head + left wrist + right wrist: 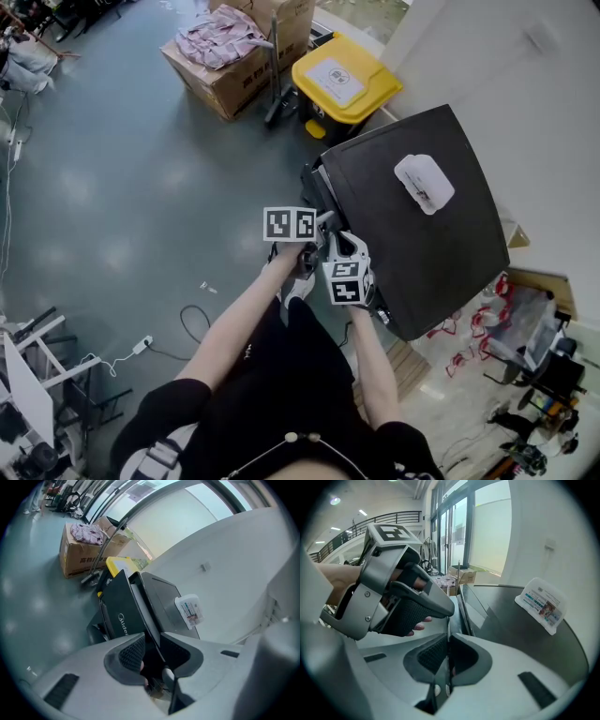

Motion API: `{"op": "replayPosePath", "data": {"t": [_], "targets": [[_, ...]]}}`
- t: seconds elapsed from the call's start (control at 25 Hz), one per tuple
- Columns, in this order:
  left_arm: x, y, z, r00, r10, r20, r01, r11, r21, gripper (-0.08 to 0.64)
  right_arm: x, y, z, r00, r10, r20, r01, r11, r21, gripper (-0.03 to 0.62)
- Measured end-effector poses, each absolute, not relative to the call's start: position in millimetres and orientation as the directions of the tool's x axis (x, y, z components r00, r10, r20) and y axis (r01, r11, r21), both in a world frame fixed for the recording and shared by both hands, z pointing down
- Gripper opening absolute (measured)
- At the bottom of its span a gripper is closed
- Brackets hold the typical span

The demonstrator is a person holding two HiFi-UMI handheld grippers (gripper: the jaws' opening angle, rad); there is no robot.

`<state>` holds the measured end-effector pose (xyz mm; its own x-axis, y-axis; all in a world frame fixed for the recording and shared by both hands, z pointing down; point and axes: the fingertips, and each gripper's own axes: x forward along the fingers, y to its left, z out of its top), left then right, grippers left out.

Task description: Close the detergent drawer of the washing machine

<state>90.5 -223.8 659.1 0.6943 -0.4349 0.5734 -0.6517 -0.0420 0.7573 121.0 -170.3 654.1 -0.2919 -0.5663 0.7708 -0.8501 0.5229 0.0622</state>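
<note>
The black washing machine (412, 253) stands against the wall. Its dark drawer front (123, 616), with a logo on it, stands a little proud of the top left corner. Both grippers meet at that front edge. In the right gripper view my right gripper (448, 656) has its jaws almost together on a thin panel edge that runs up between the pads. The left gripper (408, 606) reaches the same edge from the left. In the left gripper view my left gripper (152, 656) has its jaws a little apart with the dark edge running into the gap. Whether its pads press is unclear.
A white packet (424, 183) lies on the machine's top. Beyond the machine stand a yellow-lidded bin (345, 80) and cardboard boxes (220, 56) with cloth on top. A cable (187, 323) lies on the grey floor at the left, and clutter (525, 375) sits at the lower right.
</note>
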Motion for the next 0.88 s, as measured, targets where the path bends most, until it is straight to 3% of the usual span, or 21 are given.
{"op": "replayPosePath", "data": {"t": [0.88], "targets": [[102.6, -233.6, 654.1, 0.706, -0.429, 0.564, -0.643, -0.053, 0.764, 0.104, 133.1, -178.9, 649.2, -0.268, -0.573, 0.775, -0.864, 0.498, 0.069, 0.031]]}}
